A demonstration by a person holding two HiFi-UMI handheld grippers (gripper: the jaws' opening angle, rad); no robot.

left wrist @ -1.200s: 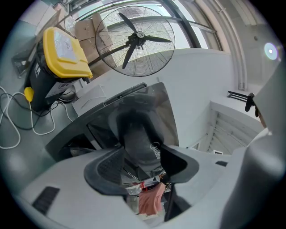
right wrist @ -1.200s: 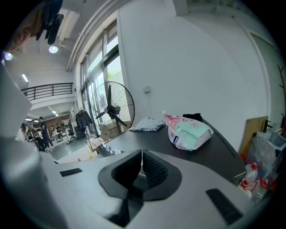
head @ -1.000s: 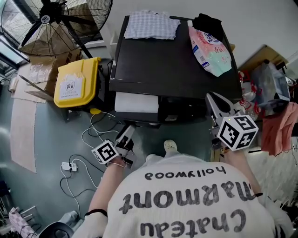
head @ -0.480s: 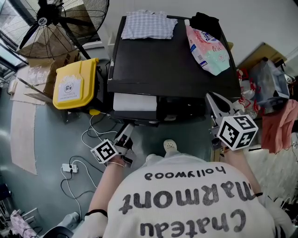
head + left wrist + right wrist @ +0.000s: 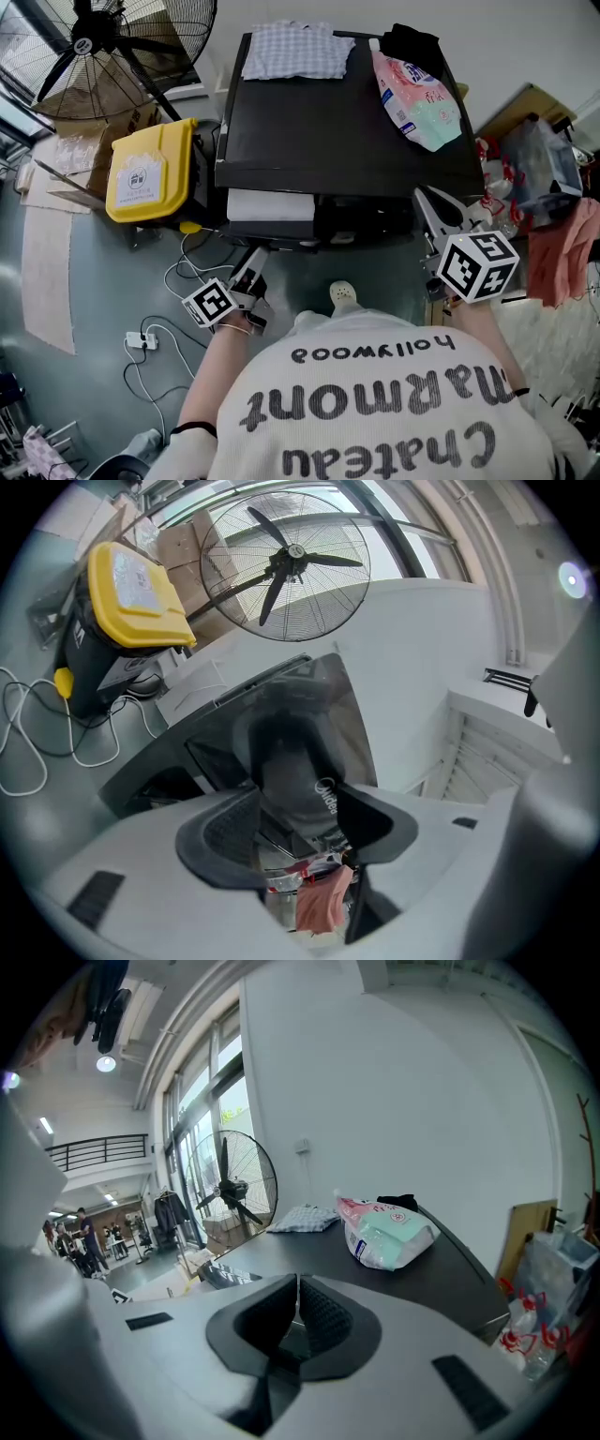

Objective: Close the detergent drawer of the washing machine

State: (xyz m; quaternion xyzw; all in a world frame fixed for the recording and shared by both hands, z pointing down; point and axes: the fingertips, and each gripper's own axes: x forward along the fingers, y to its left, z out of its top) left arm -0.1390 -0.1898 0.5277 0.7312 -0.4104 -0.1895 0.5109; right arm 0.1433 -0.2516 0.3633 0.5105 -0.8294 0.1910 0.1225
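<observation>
The black-topped washing machine (image 5: 337, 131) stands ahead of me, and its white detergent drawer (image 5: 272, 204) sticks out of the front at the left. Low in front of the drawer, a short way off, my left gripper (image 5: 251, 267) is held open. In the left gripper view its jaws (image 5: 300, 816) frame the glossy dark front panel (image 5: 291, 733) with nothing between them, and the drawer (image 5: 192, 684) shows to the left. By the machine's front right corner my right gripper (image 5: 429, 204) is held higher, shut on nothing (image 5: 296, 1288).
A checked cloth (image 5: 298, 49), a detergent bag (image 5: 417, 89) and a black item (image 5: 417, 42) lie on the machine's top. A yellow-lidded bin (image 5: 150, 169), cables (image 5: 178, 272) and a large fan (image 5: 103, 37) are on the left. Bags and a pink cloth (image 5: 562, 253) crowd the right.
</observation>
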